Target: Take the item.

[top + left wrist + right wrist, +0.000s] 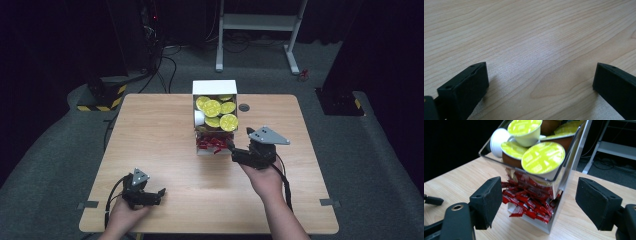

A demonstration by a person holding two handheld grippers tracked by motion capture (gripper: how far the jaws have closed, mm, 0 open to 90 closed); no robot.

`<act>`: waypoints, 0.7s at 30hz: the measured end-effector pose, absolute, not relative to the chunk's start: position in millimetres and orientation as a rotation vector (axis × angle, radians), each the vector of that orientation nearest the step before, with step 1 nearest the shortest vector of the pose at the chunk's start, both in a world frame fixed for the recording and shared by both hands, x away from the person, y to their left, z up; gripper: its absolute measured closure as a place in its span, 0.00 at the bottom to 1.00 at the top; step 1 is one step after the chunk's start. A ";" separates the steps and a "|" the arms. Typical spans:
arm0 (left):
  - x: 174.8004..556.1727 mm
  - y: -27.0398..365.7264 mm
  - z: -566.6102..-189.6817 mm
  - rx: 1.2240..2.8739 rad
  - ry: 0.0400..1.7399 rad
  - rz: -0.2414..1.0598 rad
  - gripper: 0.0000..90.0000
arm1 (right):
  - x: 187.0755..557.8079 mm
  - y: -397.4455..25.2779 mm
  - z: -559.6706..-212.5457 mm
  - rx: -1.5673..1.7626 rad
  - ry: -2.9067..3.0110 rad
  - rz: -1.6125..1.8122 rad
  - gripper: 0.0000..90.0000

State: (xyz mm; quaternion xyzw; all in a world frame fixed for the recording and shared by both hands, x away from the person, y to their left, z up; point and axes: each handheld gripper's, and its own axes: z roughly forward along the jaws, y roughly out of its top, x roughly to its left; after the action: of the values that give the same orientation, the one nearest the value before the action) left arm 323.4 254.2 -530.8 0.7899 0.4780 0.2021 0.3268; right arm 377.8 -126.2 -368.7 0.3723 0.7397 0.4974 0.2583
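Wooden counter (165, 150) bearing a clear box (564, 182) at its far middle. The box's upper compartment holds yellow-lidded capsules (543, 157); its lower compartment holds red sachets (529, 197), some spilling from the open front. Right gripper (537, 202) just in front of the box, fingers (486, 200) spread wide, nothing between them. Left gripper (150, 196) well apart from the box, near the counter's near edge, fingers released over bare wood.

Clear upright dispenser (564, 182) — yellow-lidded pods (542, 157) on top, red sachets (529, 202) below (table's far middle)
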 end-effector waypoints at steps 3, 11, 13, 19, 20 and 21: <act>323.4 254.2 -530.9 2.069 1.251 0.531 0.01 | 379.4 -123.9 -364.0 1.002 1.999 1.350 0.25; 323.5 254.3 -530.8 2.070 1.248 0.529 0.01 | 382.5 -114.3 -351.1 0.979 1.990 1.359 0.25; 323.4 254.4 -530.8 2.070 1.247 0.528 0.01 | 383.7 -112.1 -348.9 0.968 1.988 1.360 0.25; 323.1 254.2 -530.8 2.072 1.245 0.524 0.01 | 388.7 -106.0 -343.7 0.958 1.984 1.366 0.26; 322.8 253.5 -531.0 2.066 1.253 0.517 0.01 | 389.4 -105.0 -342.9 0.952 1.981 1.368 0.26; 322.9 253.4 -531.0 2.066 1.253 0.518 0.01 | 390.0 -103.7 -342.1 0.949 1.982 1.366 0.26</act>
State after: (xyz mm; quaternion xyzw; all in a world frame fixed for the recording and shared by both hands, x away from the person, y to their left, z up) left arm 322.9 253.4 -531.0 0.7894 0.4789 0.1979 0.3291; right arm 390.0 -103.7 -342.1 0.3528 0.7368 0.5078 0.2734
